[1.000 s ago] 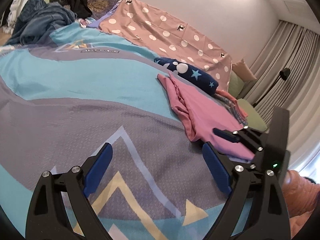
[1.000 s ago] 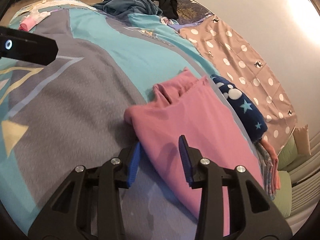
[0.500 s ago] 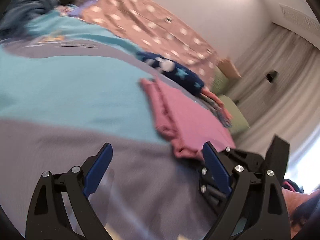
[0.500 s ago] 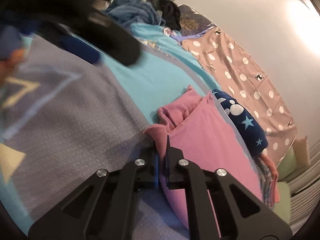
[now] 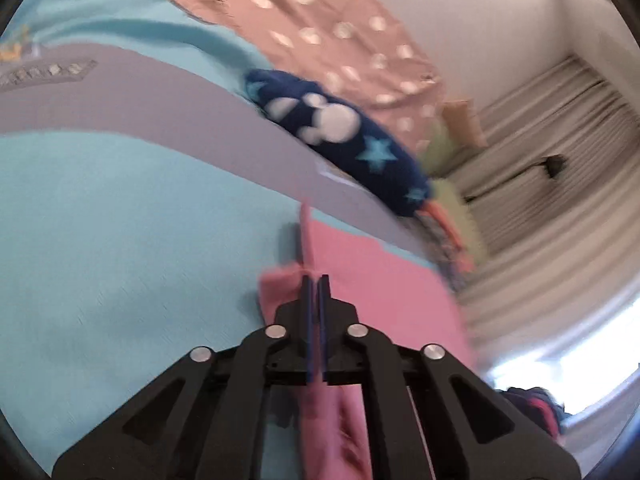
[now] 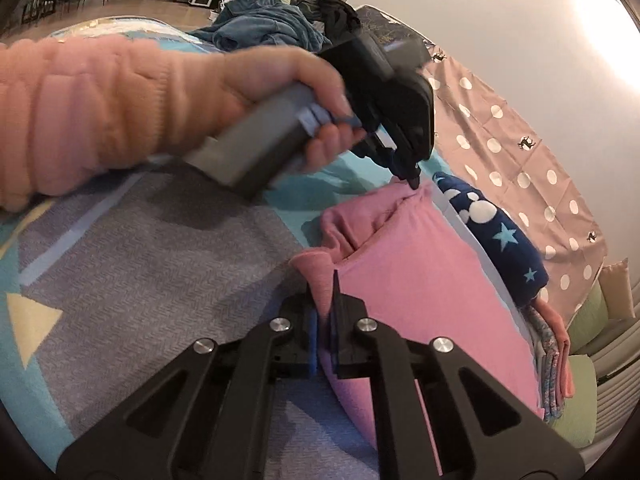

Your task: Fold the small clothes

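Pink knit garment (image 6: 420, 280) lies on the bed beside the navy star-print roll (image 6: 500, 240), its long side running away from the right gripper (image 6: 325, 304), which pinches the near corner; left gripper (image 5: 315, 280) has just closed on the far corner.

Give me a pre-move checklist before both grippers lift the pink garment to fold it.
1. Right gripper shut on the pink garment at its near corner: ok.
2. Left gripper has just closed on the garment's far corner: ok.
3. Both grips on the same edge of the garment: cannot tell.
4. All layers caught in each grip: cannot tell.
5. Navy star-print bundle apart from the garment: not ok, it lies right alongside.
6. Bedspread not pinched with the fabric: cannot tell.
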